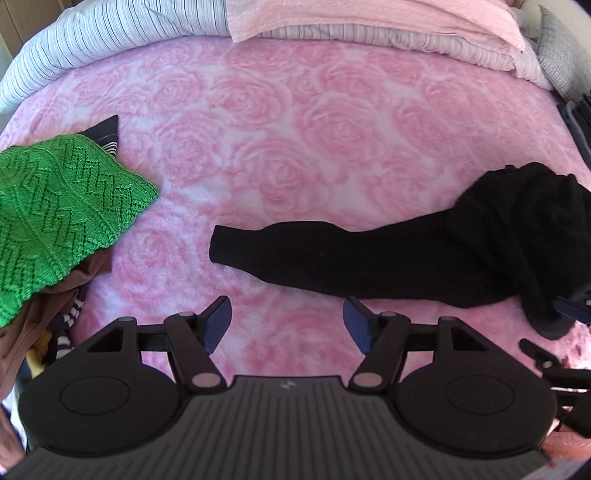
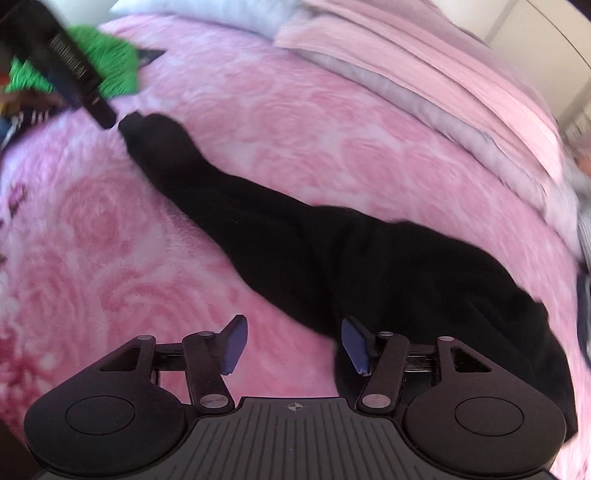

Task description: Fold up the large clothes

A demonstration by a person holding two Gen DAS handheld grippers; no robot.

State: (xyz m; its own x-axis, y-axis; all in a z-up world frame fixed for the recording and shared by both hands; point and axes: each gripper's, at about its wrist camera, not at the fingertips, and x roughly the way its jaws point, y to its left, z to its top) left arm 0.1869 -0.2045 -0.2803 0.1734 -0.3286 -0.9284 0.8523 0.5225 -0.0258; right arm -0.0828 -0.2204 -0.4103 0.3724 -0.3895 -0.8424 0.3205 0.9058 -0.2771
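Right wrist view: black sweater [image 2: 332, 258] lies just ahead of the right gripper [image 2: 291, 343], jaws apart and empty.

a bedroom in a home: a bed covered with a plush pink rose-pattern blanket [image 1: 314, 122] fills both views. striped bedding [image 1: 92, 37] and a folded pink towel [image 1: 369, 16] lie bunched along its far edge, and a pile of clothes topped by a green knit [image 1: 62, 210] sits on it.

A plush pink blanket [image 1: 295, 129] embossed with roses, a matt black knitted garment [image 1: 406, 258] laid on the blanket, a green openwork knit [image 1: 55, 206] at the blanket's edge, striped woven bedding [image 1: 92, 40] behind the blanket, matt ribbed plastic seen on the left gripper [image 1: 287, 325]
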